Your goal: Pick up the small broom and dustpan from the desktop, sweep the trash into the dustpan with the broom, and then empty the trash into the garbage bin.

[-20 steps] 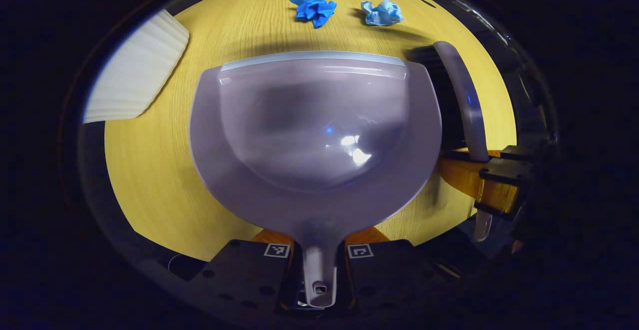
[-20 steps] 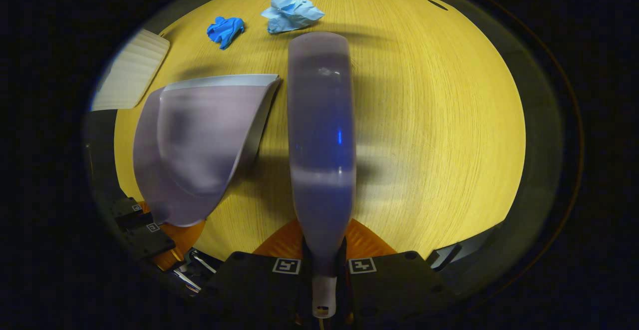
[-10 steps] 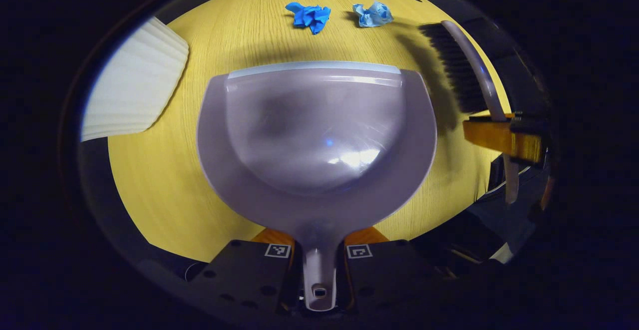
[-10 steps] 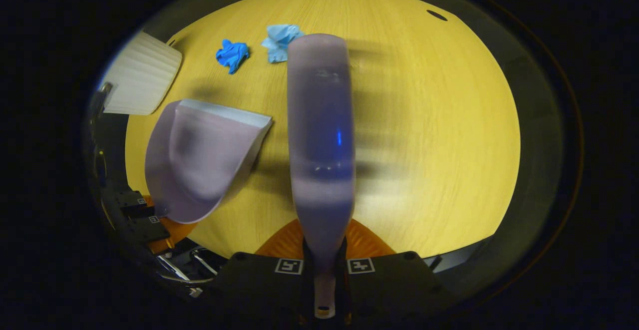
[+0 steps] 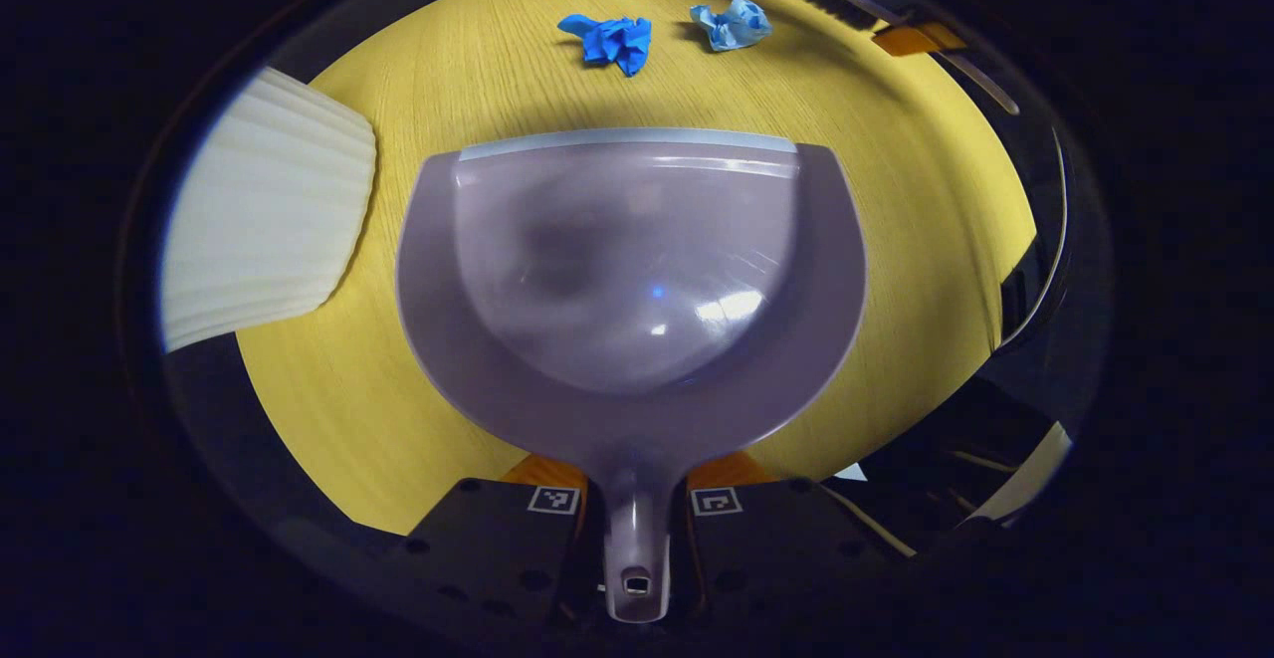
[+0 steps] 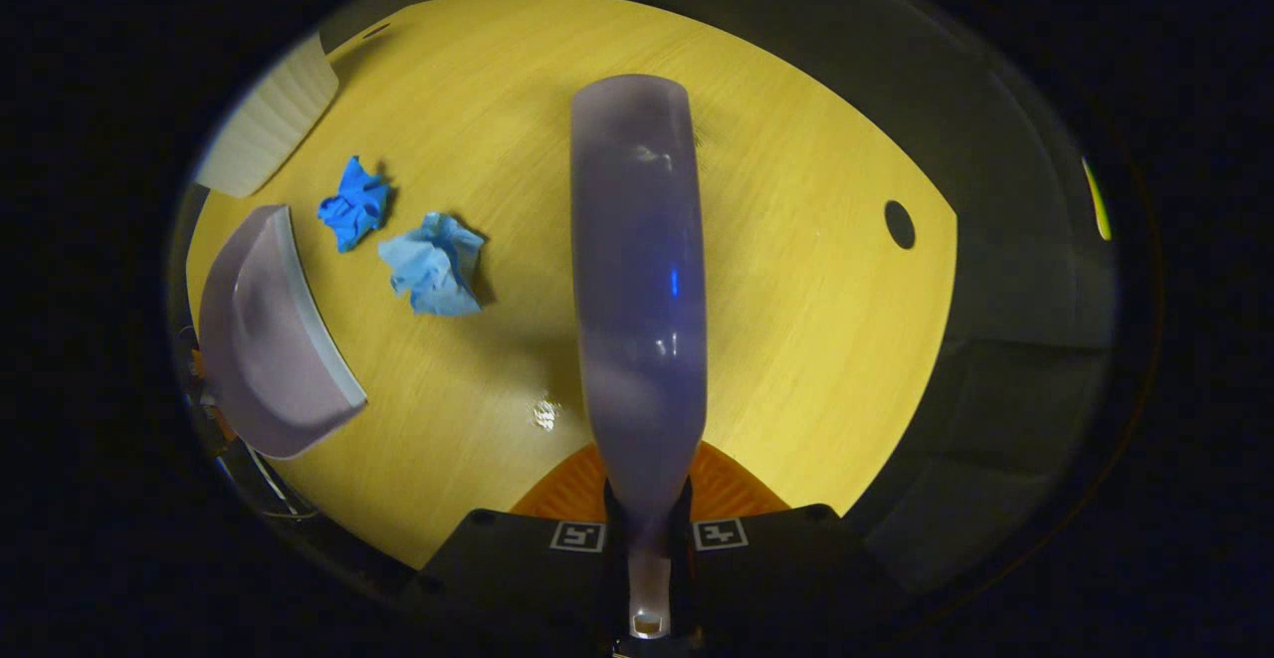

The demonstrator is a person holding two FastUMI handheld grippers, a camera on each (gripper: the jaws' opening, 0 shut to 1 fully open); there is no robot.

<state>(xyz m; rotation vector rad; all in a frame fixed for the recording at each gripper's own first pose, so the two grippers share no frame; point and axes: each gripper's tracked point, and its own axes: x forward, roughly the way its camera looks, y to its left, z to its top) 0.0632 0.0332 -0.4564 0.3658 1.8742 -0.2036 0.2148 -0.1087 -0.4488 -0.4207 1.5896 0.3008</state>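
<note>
The left gripper (image 5: 635, 514) clamps the handle of a grey dustpan (image 5: 630, 270), held over a yellow worktop (image 5: 318, 389). The right gripper (image 6: 647, 539) clamps the handle of a broom (image 6: 639, 280), held above the worktop. Two crumpled paper balls, dark blue (image 6: 353, 205) and light blue (image 6: 433, 265), lie between dustpan and broom. A white ribbed bin (image 5: 259, 215) stands left of the dustpan.

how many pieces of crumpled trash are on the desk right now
2: a dark blue wad and a light blue wad, side by side on the desk beyond the dustpan lip. None seems hidden.
</note>
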